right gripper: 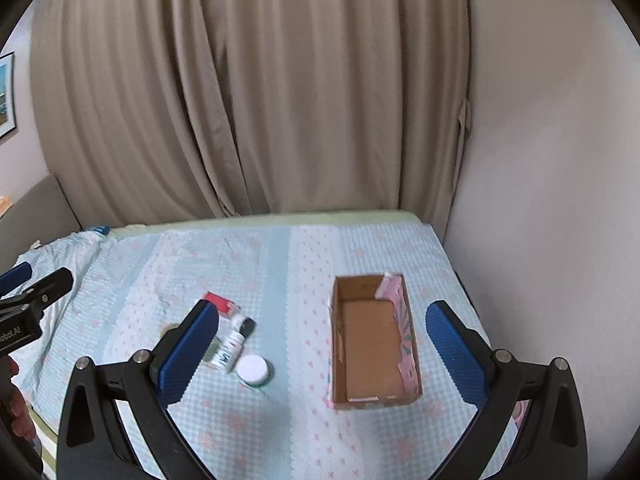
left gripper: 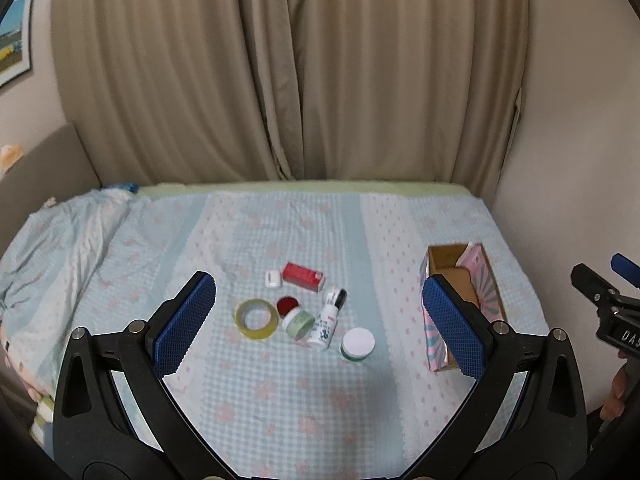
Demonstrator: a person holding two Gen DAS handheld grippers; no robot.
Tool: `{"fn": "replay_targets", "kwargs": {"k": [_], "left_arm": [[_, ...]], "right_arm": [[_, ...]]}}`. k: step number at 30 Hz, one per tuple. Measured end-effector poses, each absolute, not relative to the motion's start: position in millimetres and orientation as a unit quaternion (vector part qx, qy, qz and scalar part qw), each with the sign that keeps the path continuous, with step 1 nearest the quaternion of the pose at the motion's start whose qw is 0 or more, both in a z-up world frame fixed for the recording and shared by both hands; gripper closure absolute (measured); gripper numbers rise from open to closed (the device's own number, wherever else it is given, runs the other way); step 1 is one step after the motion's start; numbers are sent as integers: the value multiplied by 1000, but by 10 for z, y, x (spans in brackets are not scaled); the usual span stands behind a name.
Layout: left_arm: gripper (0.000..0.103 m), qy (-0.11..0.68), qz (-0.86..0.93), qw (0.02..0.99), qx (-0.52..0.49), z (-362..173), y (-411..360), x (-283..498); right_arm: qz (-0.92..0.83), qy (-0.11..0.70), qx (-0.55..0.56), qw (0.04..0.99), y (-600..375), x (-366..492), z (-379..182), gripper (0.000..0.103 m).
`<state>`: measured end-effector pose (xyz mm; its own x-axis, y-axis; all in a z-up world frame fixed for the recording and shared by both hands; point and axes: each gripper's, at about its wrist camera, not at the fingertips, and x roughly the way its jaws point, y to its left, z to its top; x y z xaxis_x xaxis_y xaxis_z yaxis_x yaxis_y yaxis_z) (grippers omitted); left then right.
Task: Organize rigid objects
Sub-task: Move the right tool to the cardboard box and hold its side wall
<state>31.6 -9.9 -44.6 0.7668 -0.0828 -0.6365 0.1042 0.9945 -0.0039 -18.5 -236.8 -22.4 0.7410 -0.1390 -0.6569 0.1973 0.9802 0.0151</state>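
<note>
Several small objects lie grouped on the bed: a yellow tape roll (left gripper: 256, 319), a red box (left gripper: 303, 276), a small white case (left gripper: 273, 279), a red-topped jar (left gripper: 287, 305), a green jar (left gripper: 298, 323), a white bottle (left gripper: 323, 328) and a white-lidded jar (left gripper: 358, 343). An open, empty cardboard box (right gripper: 370, 342) sits to their right. My left gripper (left gripper: 320, 316) is open above the group. My right gripper (right gripper: 322, 342) is open, hovering near the cardboard box; the bottle (right gripper: 227, 353) and white-lidded jar (right gripper: 253, 370) show by its left finger.
The bed has a light blue checked sheet (left gripper: 280, 400). A crumpled blanket (left gripper: 60, 248) lies at the far left. Beige curtains (left gripper: 288, 72) hang behind. A wall (right gripper: 560, 200) borders the bed on the right, close to the cardboard box.
</note>
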Motion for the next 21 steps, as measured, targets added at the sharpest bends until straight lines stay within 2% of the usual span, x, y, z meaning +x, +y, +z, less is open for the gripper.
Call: {"fn": "replay_targets", "kwargs": {"k": [6,21], "left_arm": [[0,393,-48,918,8,-1032,-236,725],[0,512,8,859,-6,-2628,-574,1787]], "right_arm": [[-111,408,75,903,-2972,75,-829,0],[-118,575,176,790,-4331,707,-2779,0]]}}
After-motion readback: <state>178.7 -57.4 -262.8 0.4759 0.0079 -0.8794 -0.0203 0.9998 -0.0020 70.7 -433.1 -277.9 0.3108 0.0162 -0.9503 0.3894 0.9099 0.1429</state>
